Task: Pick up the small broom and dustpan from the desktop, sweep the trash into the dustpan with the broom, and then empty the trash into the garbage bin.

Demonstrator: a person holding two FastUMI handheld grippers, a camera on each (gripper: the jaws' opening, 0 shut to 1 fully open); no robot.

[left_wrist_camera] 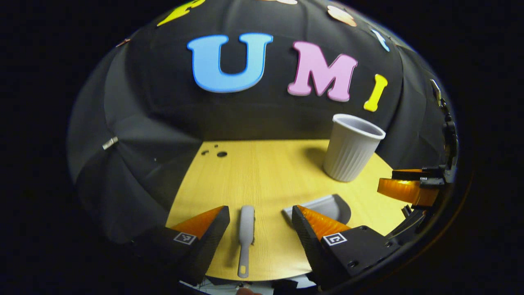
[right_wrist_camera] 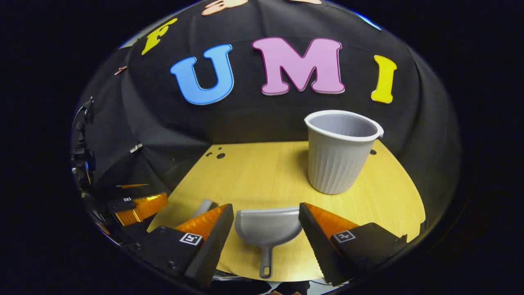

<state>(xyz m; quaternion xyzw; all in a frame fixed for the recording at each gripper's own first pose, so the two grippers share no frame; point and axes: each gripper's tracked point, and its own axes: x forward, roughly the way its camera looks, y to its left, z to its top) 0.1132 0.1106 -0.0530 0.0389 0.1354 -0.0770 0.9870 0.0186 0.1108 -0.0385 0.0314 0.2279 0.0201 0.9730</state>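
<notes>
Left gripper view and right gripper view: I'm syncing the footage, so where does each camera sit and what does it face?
Left gripper view: rides the open left gripper, above the small grey broom on the yellow wooden desktop.
Right gripper view: rides the open right gripper, above the grey plastic dustpan.
Shared: the ribbed grey bin.

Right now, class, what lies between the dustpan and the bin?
Only bare desk. In the right gripper view the dustpan lies between the open right gripper's fingers, and yellow wood runs from it to the bin.
</notes>
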